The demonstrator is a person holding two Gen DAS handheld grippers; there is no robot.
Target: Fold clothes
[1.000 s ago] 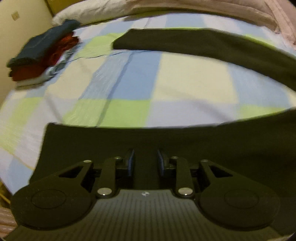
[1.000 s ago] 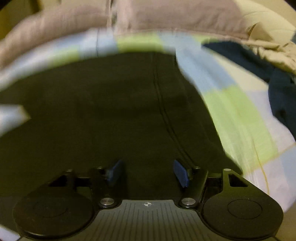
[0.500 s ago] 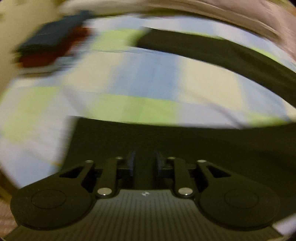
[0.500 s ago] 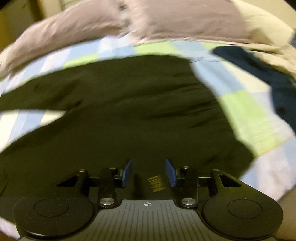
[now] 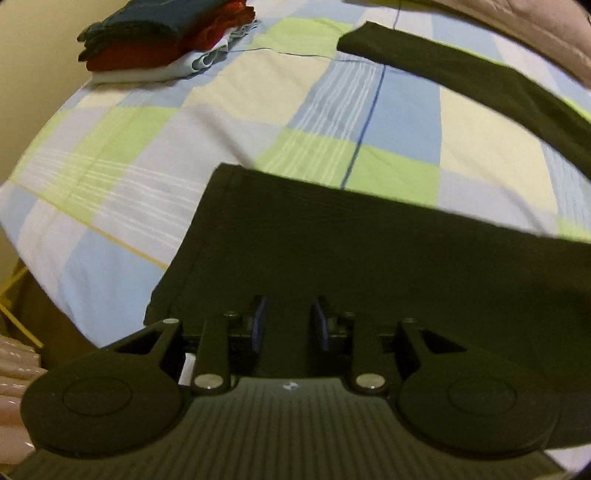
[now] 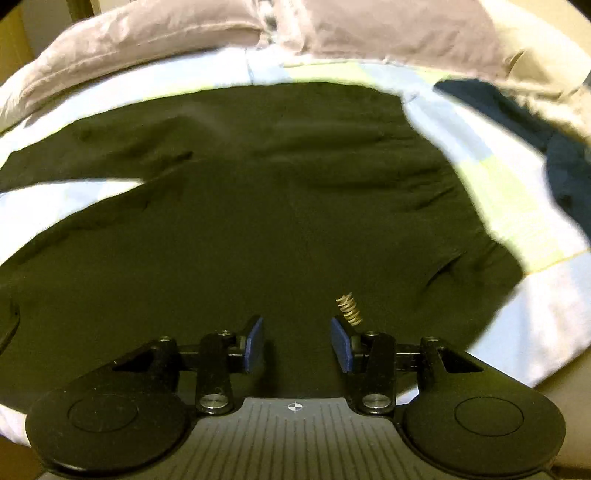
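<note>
A black pair of trousers lies spread on the checked bedsheet. In the left wrist view one leg crosses the near part and the other leg runs along the far right. My left gripper sits at the near leg's hem end, its blue pads narrowly apart with black cloth between them. My right gripper is over the waist end, pads apart, cloth beneath them. A small beige printed mark shows by its right pad.
A stack of folded clothes, navy, red and white, sits at the bed's far left corner by the wall. Pinkish pillows line the head of the bed. A dark blue garment lies at the right.
The left gripper has shifted along the near leg toward its hem end. The right gripper's pads have closed in from wide apart and the view has pulled back over the waist.
</note>
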